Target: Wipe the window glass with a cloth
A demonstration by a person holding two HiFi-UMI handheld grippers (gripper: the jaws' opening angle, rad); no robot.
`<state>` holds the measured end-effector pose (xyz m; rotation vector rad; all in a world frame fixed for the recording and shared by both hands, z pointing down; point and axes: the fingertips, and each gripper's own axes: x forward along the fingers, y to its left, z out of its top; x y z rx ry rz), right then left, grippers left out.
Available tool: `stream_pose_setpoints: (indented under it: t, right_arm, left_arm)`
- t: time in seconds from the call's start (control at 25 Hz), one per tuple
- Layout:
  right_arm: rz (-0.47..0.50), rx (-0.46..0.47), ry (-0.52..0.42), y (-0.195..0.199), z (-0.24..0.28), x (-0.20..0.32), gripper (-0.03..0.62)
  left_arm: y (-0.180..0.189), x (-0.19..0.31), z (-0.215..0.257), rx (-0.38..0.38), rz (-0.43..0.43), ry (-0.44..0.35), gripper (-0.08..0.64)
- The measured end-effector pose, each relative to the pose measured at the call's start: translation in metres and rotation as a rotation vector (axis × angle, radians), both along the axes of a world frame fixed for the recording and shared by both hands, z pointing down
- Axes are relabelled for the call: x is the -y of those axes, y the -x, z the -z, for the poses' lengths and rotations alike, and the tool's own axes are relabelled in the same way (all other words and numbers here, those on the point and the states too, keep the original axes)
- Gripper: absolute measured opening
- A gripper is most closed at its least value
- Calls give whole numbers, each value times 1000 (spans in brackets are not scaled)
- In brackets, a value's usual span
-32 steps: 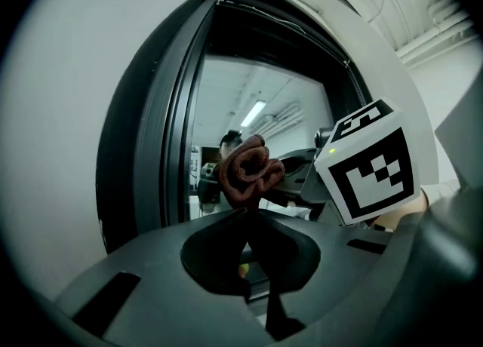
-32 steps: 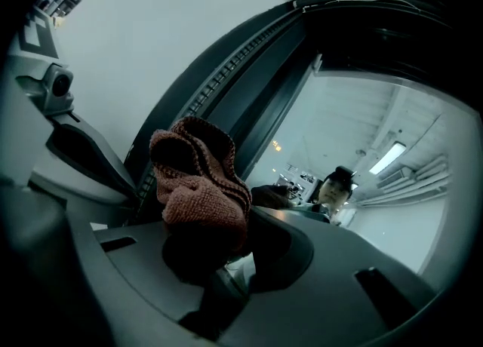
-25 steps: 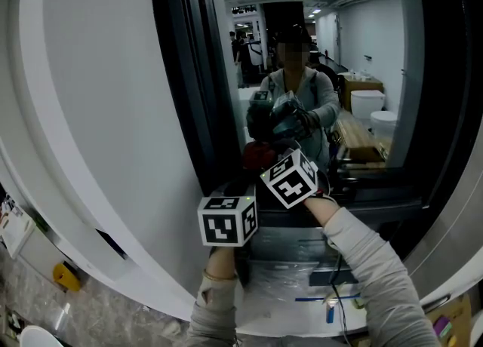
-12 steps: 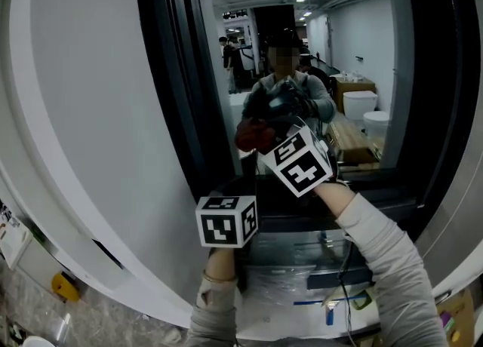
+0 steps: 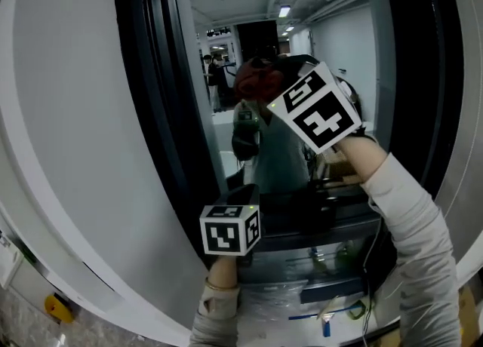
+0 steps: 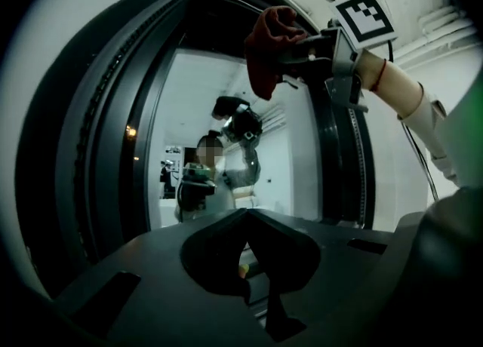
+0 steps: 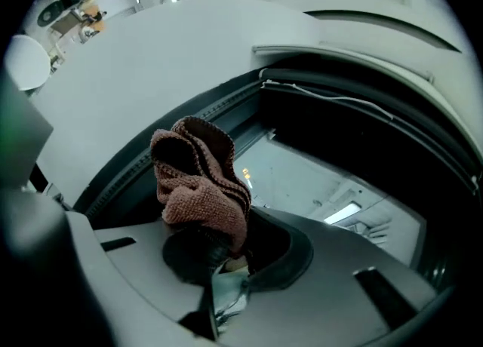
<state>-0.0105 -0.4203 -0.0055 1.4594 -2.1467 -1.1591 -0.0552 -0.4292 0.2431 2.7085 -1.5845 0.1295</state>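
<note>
A dark red cloth (image 5: pixel 253 78) is bunched in my right gripper (image 5: pixel 266 90), which is shut on it and held high against the upper part of the window glass (image 5: pixel 343 44). The right gripper view has the cloth (image 7: pixel 200 187) sticking up out of the gripper (image 7: pixel 226 251), with the glass (image 7: pixel 317 179) beyond. From the left gripper view, the cloth (image 6: pixel 270 47) and right gripper (image 6: pixel 302 47) are up at the top. My left gripper (image 5: pixel 240 194) hangs lower by the sill, shut and holding nothing (image 6: pixel 245 262). The glass mirrors a person.
A thick black window frame (image 5: pixel 151 112) borders the glass, with a white wall (image 5: pixel 68 112) to its left. Below the sill lie plastic-wrapped items and cables (image 5: pixel 317 289). A small yellow object (image 5: pixel 56 306) sits at the bottom left.
My right gripper has risen with the cloth from the lower middle of the glass to its upper part. The left gripper has stayed in place.
</note>
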Motion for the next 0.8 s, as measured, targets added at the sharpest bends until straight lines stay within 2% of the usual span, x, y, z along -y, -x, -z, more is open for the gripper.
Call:
stream_pose_setpoints:
  t: [0.32, 0.8]
  right_arm:
    - [-172, 9, -171, -58, 104, -9, 43]
    - [-390, 0, -316, -110, 169, -1, 43]
  left_arm:
    - [-34, 17, 11, 9, -67, -11, 3]
    - [-66, 37, 10, 22, -136, -18, 3]
